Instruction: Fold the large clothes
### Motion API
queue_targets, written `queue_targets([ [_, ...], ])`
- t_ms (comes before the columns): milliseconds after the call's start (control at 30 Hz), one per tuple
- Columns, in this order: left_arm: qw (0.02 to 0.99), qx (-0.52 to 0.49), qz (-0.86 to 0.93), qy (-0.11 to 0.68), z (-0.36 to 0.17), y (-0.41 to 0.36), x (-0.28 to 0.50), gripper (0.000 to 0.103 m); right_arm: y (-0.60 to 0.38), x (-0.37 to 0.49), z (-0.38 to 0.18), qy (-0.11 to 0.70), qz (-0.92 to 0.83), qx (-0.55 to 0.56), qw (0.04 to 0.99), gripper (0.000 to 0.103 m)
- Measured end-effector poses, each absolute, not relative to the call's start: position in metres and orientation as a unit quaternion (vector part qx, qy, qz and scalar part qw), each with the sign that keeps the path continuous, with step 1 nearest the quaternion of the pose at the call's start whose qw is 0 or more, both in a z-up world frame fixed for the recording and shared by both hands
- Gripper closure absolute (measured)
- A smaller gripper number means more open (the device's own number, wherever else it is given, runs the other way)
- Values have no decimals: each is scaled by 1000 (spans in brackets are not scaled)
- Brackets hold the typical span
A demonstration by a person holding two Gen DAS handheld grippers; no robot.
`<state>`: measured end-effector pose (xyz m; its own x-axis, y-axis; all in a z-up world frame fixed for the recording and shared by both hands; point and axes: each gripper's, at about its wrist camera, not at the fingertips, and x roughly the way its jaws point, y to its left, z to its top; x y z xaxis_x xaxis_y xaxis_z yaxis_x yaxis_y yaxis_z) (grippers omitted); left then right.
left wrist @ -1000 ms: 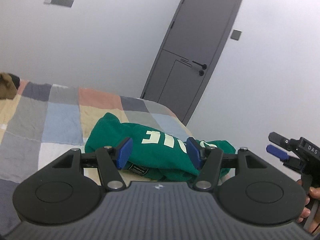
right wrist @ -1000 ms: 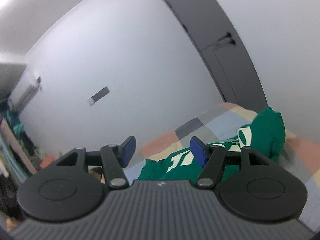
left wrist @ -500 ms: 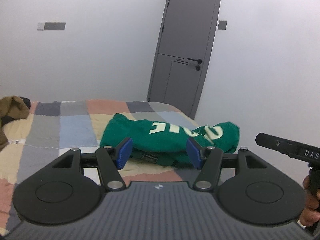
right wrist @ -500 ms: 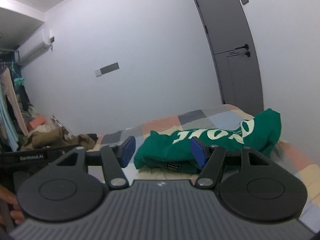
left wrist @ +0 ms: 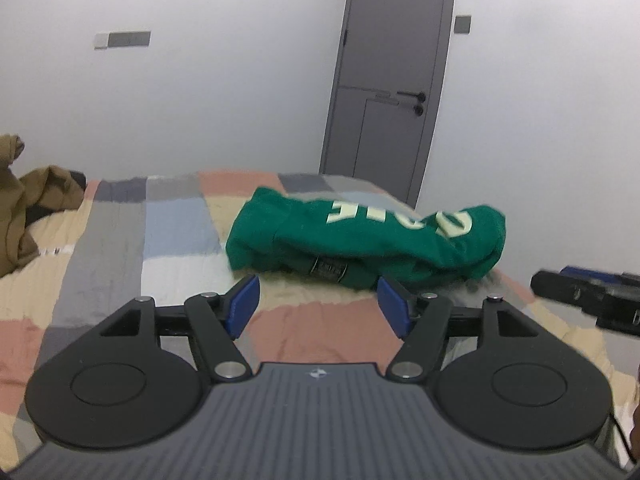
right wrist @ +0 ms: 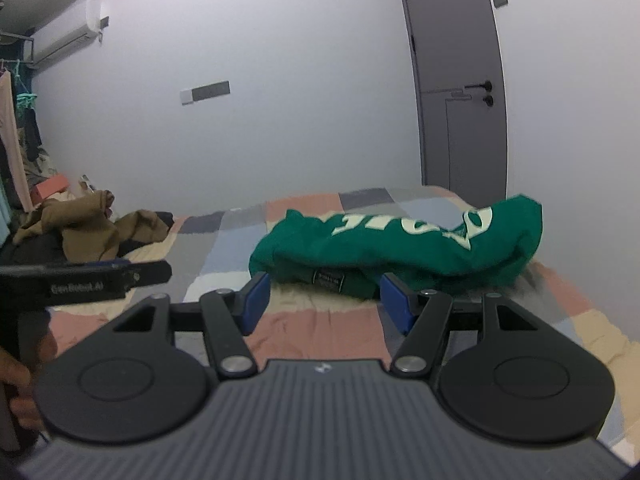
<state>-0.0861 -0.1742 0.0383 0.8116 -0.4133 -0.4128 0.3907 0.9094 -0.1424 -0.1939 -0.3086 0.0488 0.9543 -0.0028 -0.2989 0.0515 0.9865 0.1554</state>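
Note:
A green sweatshirt with pale lettering lies bunched on the patchwork bed cover; it also shows in the right wrist view. My left gripper is open and empty, held short of the garment's near edge. My right gripper is open and empty, also just short of the garment. Each gripper's body shows at the edge of the other's view: the right gripper's body and the left gripper's body.
A pile of brown clothes lies at the bed's far left, also in the left wrist view. A grey door stands behind the bed's right corner. More clothes hang at far left.
Both grippers have drawn back and levelled out, so the sweatshirt now sits farther off and fully in view. Their jaws stay open.

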Motion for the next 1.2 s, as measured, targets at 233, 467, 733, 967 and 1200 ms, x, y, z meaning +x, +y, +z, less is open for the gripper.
queue_targets([
  [233, 949, -7, -214, 230, 26, -182, -85, 14, -312, -186, 29, 152, -19, 68, 986, 34],
  [467, 951, -9, -212, 226, 29, -182, -84, 4, -320, -175, 18, 162, -42, 76, 983, 9],
  [733, 955, -10, -201, 218, 35, -180, -85, 1, -330, -170, 16, 171, -68, 90, 979, 9],
  [967, 957, -7, -199, 209, 36, -181, -89, 0, -333, -171, 18, 170, -74, 94, 978, 8],
  [1200, 958, -3, -194, 210, 36, -184, -93, 0, -330, -175, 17, 173, -70, 94, 978, 8],
])
